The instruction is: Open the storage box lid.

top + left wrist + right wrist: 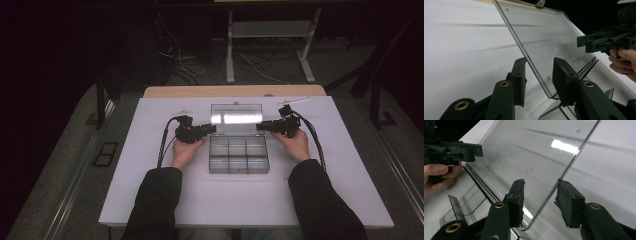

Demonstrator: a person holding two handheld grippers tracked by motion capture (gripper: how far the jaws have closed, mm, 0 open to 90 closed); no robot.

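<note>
Lid (236, 114) of clear box (239, 154) upright, long axis left–right — both grippers' jaws spread astride its side edges, not pinching.

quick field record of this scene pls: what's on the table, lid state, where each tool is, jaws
surface: white table
object: clear plastic compartment box, two rows of compartments
lid: clear lid raised, tilted back
left tool: at the lid's left edge, edge between its jaws, pads apart from it
right tool: at the lid's right edge, edge between its jaws, pads apart from it
hands: one behind each tool
contents: none that can be made out
</note>
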